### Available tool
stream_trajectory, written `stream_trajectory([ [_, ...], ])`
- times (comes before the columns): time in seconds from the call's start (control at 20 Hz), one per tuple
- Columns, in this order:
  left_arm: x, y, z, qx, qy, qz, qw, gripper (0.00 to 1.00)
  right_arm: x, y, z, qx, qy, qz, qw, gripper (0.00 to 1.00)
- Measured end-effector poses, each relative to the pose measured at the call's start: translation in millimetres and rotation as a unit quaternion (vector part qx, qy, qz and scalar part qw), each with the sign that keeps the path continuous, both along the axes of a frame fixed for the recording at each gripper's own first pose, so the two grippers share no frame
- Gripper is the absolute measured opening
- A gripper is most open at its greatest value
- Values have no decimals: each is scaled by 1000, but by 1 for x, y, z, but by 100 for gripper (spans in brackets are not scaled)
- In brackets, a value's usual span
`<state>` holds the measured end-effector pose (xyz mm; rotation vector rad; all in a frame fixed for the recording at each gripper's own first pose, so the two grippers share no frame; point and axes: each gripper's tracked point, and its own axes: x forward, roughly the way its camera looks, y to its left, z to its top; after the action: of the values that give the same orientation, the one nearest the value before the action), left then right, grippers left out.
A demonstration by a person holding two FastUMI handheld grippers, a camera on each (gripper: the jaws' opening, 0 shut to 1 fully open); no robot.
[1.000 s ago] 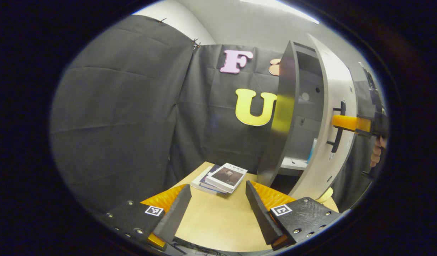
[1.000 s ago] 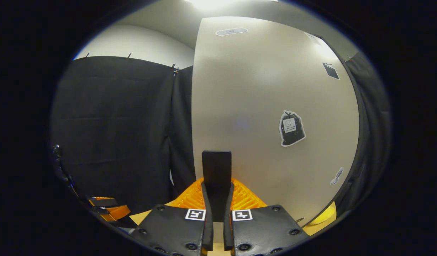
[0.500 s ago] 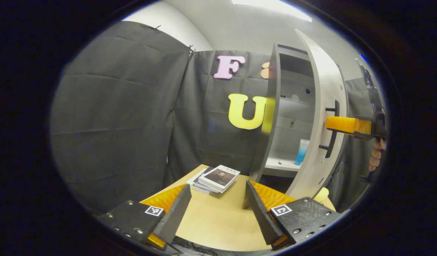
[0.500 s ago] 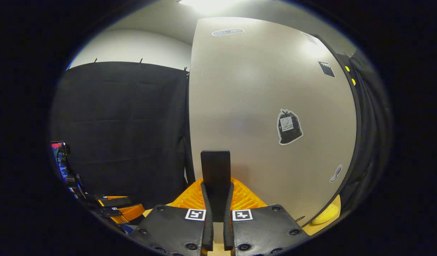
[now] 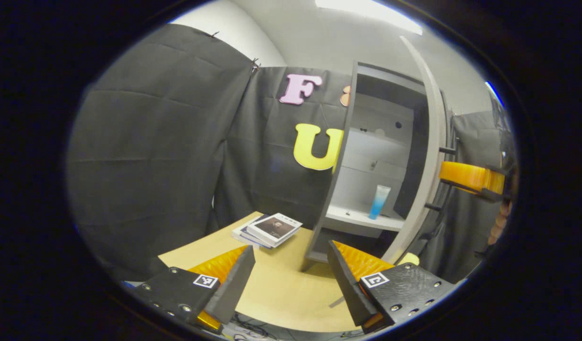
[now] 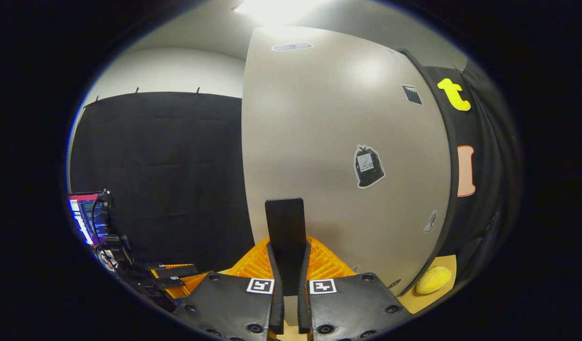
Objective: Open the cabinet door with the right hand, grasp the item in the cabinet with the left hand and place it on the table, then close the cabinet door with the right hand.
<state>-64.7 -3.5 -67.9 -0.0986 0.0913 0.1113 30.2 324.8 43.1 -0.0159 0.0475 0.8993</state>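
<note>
The grey cabinet (image 5: 339,161) stands on the wooden table (image 5: 281,289) with its pale door (image 5: 428,142) swung wide, edge-on in the left gripper view. On the shelf (image 5: 352,221) inside stands a blue and white tube (image 5: 379,201), upright. My left gripper (image 5: 291,279) hovers open above the table, in front of the cabinet and well short of the tube. My right gripper (image 6: 289,253) is shut on the door's dark bar handle (image 6: 285,220), with the door (image 6: 338,156) right in front of it. The right gripper (image 5: 468,176) also appears at the door's outer face, held by a hand.
A small stack of books (image 5: 267,229) lies on the table left of the cabinet. A yellow rounded object (image 6: 433,279) rests on the table by the door's foot. A lit screen on a stand (image 6: 85,215) sits far left in the right gripper view.
The door has swung further open with my right gripper on its handle, uncovering the shelf and the whole tube. My left gripper has stayed open, with its view shifting slightly.
</note>
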Motion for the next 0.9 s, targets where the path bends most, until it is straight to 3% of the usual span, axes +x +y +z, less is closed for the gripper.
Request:
stream_trajectory([
  [0.35, -4, -51, -3, 7, 0, -36, 999, 92, 10, 0, 7, 0, 17, -33, 999, 13],
  [0.9, -3, -96, -7, 37, 13, -83, 996, 92, 6, -42, 13, -7, 18, -67, 998, 12],
])
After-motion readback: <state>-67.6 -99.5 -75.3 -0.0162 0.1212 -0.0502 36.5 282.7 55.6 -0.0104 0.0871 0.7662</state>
